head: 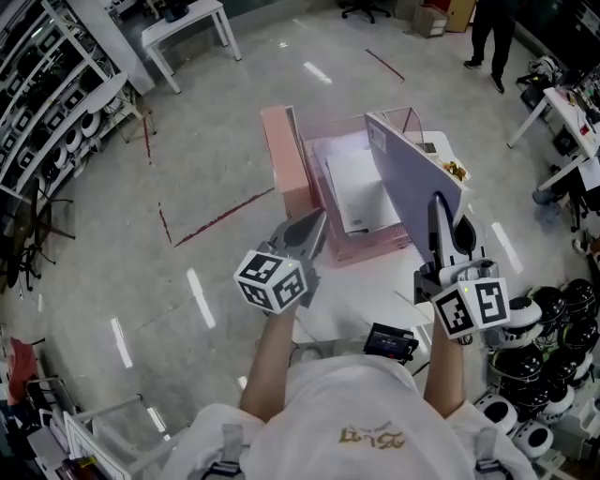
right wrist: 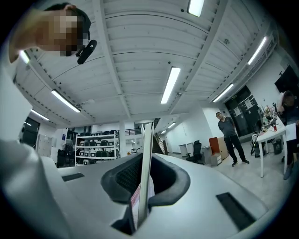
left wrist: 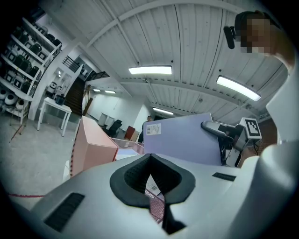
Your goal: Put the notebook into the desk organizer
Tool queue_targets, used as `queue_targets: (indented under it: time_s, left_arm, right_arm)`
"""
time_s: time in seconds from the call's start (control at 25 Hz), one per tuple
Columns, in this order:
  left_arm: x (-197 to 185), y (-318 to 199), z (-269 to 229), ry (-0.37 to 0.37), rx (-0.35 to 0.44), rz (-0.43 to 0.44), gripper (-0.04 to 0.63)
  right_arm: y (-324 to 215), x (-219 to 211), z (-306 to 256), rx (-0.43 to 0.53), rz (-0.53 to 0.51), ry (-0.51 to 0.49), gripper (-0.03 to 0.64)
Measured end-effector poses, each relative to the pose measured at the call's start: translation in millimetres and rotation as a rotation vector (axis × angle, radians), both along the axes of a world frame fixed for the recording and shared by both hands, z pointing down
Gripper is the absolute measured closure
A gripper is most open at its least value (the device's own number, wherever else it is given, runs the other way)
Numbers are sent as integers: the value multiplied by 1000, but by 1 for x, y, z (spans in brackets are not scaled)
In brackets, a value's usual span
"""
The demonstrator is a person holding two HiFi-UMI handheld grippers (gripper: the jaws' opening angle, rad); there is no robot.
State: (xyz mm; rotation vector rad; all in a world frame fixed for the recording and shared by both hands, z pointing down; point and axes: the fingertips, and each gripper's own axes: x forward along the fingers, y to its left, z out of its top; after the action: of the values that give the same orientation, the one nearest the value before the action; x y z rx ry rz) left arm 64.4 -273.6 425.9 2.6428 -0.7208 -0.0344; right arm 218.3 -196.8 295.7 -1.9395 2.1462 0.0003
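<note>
A pink desk organizer stands on a white table, with white papers in it. My right gripper is shut on the lower edge of a lavender notebook, which stands on edge, tilted, over the organizer's right side. In the right gripper view the notebook runs edge-on between the pads of the right gripper. My left gripper hovers at the organizer's front left corner with its jaws together. From the left gripper I see the organizer's pink wall and the notebook's cover.
The white table carries a black device at its near edge. Shelving lines the left, round black-and-white items pile at the right. A person stands far back right. Another white table is behind.
</note>
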Motion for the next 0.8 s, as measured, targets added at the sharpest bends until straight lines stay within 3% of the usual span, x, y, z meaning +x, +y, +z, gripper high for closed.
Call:
queue_targets:
  time_s: [0.6,0.8]
  left_arm:
    - [-2,-26,13,-21,-28,-55,580]
    - [1,-31,19,-60,-15,-66,580]
  right_arm:
    - [-56,-19,28,0,-122,95,574]
    - [-70,-27,43,-16,-173,131,574]
